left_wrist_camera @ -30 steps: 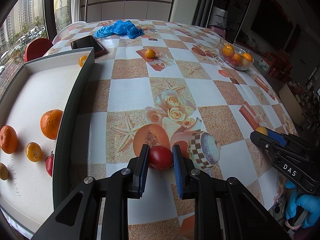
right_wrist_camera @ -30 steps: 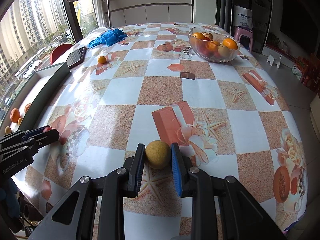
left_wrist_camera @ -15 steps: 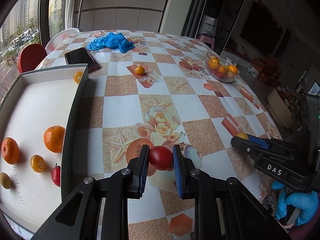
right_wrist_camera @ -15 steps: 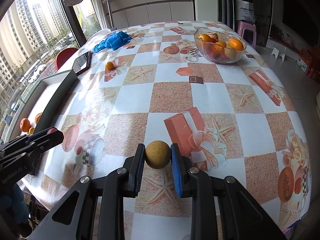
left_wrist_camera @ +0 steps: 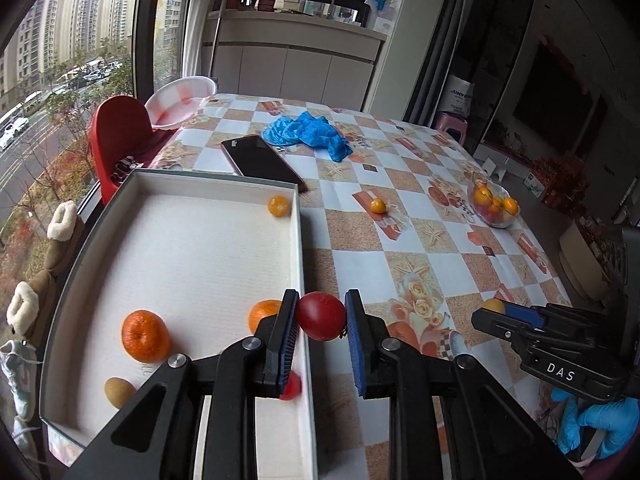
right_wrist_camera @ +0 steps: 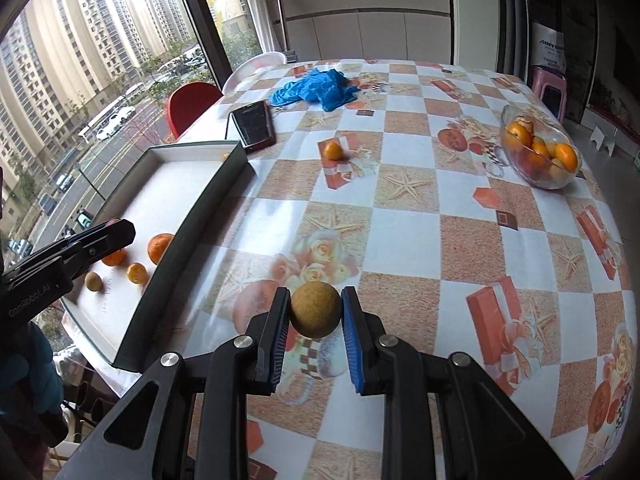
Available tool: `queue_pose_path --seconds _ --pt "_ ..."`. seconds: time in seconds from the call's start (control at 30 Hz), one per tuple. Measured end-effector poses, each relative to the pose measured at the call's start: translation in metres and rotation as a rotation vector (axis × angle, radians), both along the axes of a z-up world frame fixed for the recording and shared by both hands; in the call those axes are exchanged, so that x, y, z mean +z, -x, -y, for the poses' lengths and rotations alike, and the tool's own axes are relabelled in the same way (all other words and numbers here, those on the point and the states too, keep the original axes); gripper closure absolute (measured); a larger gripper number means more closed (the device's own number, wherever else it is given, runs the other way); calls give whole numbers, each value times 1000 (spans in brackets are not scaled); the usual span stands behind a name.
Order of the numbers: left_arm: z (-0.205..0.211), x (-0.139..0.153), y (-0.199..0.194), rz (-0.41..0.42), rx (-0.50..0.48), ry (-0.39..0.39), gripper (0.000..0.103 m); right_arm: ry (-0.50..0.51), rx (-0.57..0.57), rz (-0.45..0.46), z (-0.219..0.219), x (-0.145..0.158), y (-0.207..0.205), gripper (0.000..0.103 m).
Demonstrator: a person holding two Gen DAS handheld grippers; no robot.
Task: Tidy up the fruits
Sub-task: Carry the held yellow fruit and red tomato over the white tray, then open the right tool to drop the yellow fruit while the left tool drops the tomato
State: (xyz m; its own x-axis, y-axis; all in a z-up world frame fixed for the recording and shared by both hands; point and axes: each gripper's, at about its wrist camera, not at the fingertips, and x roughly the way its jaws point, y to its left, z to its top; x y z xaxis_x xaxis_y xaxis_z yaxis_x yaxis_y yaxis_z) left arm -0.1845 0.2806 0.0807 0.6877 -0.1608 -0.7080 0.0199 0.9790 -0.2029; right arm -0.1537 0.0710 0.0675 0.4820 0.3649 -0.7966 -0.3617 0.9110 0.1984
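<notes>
My left gripper (left_wrist_camera: pixel 321 320) is shut on a red fruit (left_wrist_camera: pixel 321 316) and holds it in the air over the right wall of the white-lined box (left_wrist_camera: pixel 192 256). In the box lie two oranges (left_wrist_camera: pixel 145 335), a small orange fruit (left_wrist_camera: pixel 279 205), a brownish fruit (left_wrist_camera: pixel 119 392) and a small red fruit (left_wrist_camera: pixel 291 387). My right gripper (right_wrist_camera: pixel 316 314) is shut on a round tan fruit (right_wrist_camera: pixel 316 314), held above the table to the right of the box (right_wrist_camera: pixel 188 216). It also shows in the left wrist view (left_wrist_camera: pixel 494 312).
A glass bowl of fruit (right_wrist_camera: pixel 538 156) stands at the far right. A loose small orange (right_wrist_camera: pixel 333 150) lies mid-table. A phone (right_wrist_camera: pixel 252 123) and blue gloves (right_wrist_camera: pixel 316 88) lie at the far end beyond the box. Red and white chairs (left_wrist_camera: pixel 120 128) stand by the window.
Both grippers have lifted and swung left toward the box with their fruits. The left one now hangs over the box's right wall.
</notes>
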Motion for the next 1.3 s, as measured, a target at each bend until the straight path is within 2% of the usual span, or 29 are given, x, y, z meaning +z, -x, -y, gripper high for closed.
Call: queue_pose_path --seconds 0.27,0.5,0.77,0.87,1.17,1.23,1.3 --pt "-64 -2 -5 -7 118 -24 78 -4 154 19 -85 15 -10 75" --pt "-80 -23 -9 -52 148 -20 79 23 256 1 -144 5 -12 75" --pt "-88 -29 -16 -61 157 -32 78 39 262 -7 -158 0 -23 75" --pt "-87 -34 -21 -69 168 -63 79 45 264 -33 -162 -4 -27 75" --pt "-84 -45 -29 -110 153 -66 78 65 283 -76 -172 -18 -34 74" --pt "-81 -45 -28 -112 144 -87 69 75 277 -71 -171 -17 -33 65" --pt "-82 -43 -26 -103 184 -121 48 78 260 -61 -166 -15 -34 59"
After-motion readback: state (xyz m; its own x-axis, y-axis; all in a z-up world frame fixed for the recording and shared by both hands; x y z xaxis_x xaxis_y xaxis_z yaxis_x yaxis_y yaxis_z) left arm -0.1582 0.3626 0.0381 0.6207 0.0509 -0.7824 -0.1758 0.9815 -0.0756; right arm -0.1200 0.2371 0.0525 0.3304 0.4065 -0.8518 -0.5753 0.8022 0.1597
